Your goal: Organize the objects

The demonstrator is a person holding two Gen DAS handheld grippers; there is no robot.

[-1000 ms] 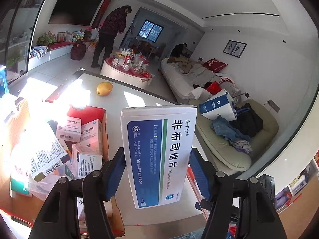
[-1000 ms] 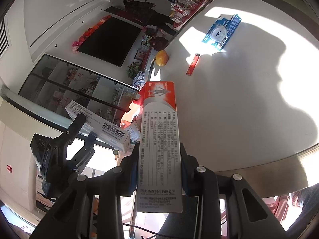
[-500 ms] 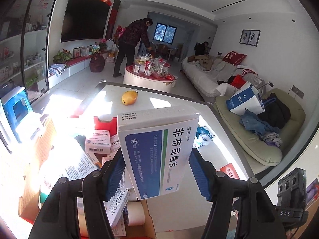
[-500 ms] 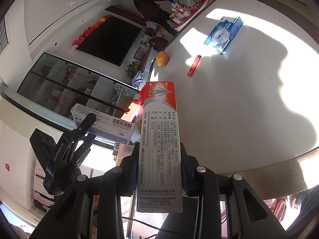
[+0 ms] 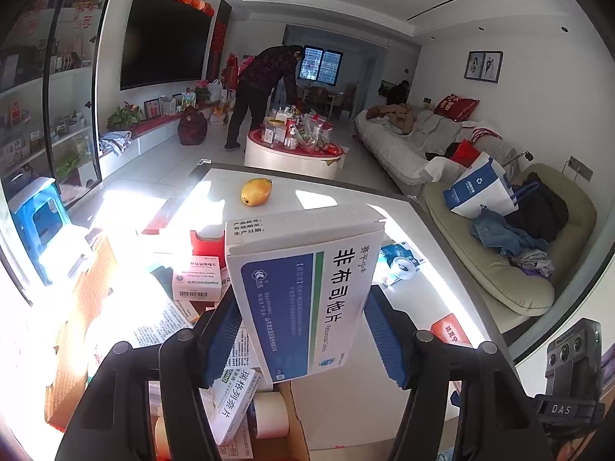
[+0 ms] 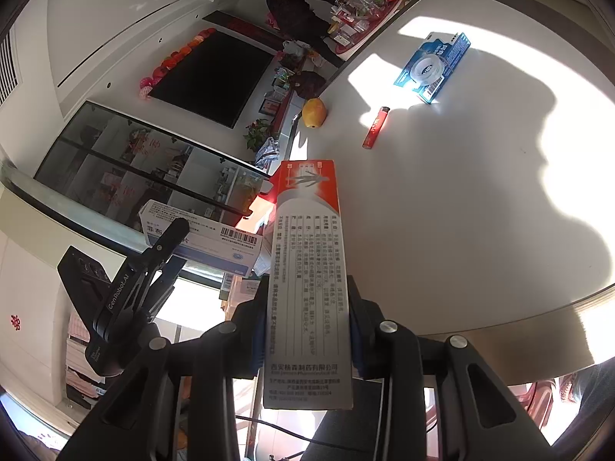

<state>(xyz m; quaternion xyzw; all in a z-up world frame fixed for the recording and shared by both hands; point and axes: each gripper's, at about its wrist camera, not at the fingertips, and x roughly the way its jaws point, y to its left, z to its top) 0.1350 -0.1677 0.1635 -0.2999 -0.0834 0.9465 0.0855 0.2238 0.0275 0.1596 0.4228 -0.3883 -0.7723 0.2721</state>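
The left gripper (image 5: 303, 330) has its blue-padded jaws spread wide and clamped on the sides of a large white-and-blue medicine box with black Chinese lettering (image 5: 303, 292), which stands tilted between them. Below and to the left of those jaws sits an open brown cardboard box (image 5: 82, 299) holding smaller white medicine cartons (image 5: 196, 278), printed leaflets and a cream tape roll (image 5: 269, 415). The right gripper (image 6: 307, 330) has its jaws drawn in narrow and clenched on a long grey-and-orange carton with fine print (image 6: 307, 269) that juts straight ahead of them. Beyond those jaws on the white tabletop (image 6: 480, 211) lie a blue packet of clear tape (image 6: 432, 65), a yellow mango (image 6: 314, 112) and a red lighter (image 6: 376, 126), well apart.
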